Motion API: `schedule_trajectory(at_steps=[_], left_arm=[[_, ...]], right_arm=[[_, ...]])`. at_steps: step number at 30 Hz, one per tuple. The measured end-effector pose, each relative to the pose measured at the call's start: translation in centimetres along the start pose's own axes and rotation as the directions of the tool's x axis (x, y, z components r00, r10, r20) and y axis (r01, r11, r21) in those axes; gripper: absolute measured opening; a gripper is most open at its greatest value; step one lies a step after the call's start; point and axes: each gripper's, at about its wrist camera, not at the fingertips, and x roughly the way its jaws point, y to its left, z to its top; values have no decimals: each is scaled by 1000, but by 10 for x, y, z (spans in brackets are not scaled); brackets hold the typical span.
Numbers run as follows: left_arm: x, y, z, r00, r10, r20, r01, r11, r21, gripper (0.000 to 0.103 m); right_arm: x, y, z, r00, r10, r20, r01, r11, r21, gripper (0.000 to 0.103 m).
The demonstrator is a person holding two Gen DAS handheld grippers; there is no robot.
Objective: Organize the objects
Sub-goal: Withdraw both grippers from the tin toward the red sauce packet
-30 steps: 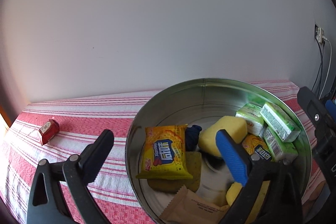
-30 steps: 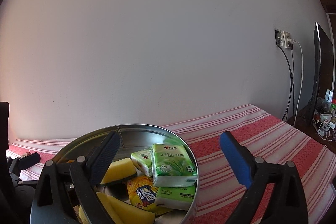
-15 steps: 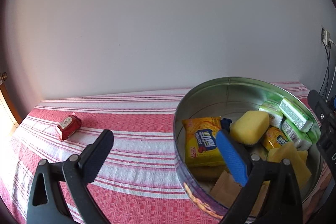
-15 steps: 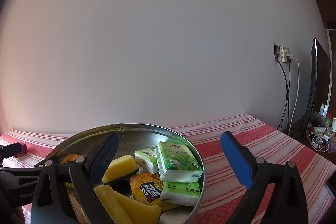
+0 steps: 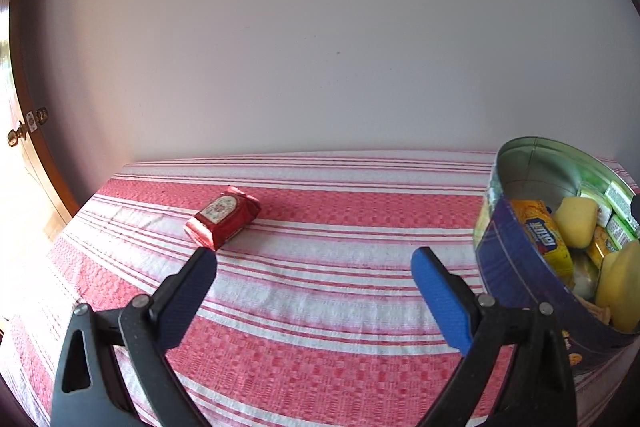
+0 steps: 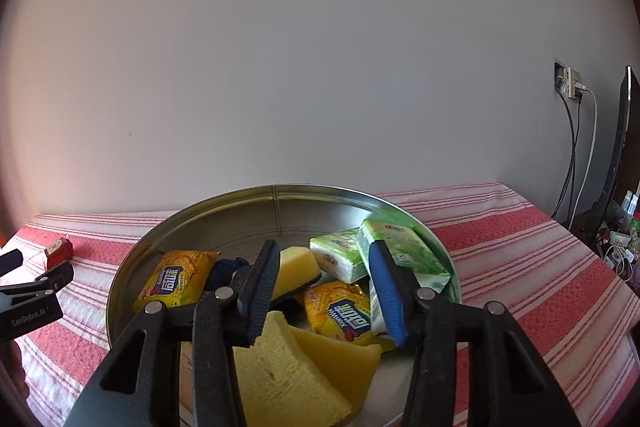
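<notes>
Left tongs [image 5: 314, 261] spread wide and empty, pitched down over the striped tabletop [image 5: 320, 307], just short of the red packet [image 5: 222, 218]. Right tongs [image 6: 324, 285] closing above the tin [image 6: 276, 201], nothing visibly pinched. Tin cut off at left view's edge. Swung left off the tin since earlier.

Soft daylight fills both of my fisheye views, strongest from the left, where the doorway [image 5: 24, 155] washes out to white. The wall [image 5: 320, 47] fades pinkish at that side. The tin's inner wall [image 6: 280, 215] carries dull glare. Edges bow and vignette black; focus stays sharp.
</notes>
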Motion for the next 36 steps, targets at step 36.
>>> schedule_trajectory(at_steps=[36], left_arm=[[155,171,31,962,-59,-267,16,987,-161,70]], right_arm=[[121,266,-12,758,479,-443,-497,864,84,50]])
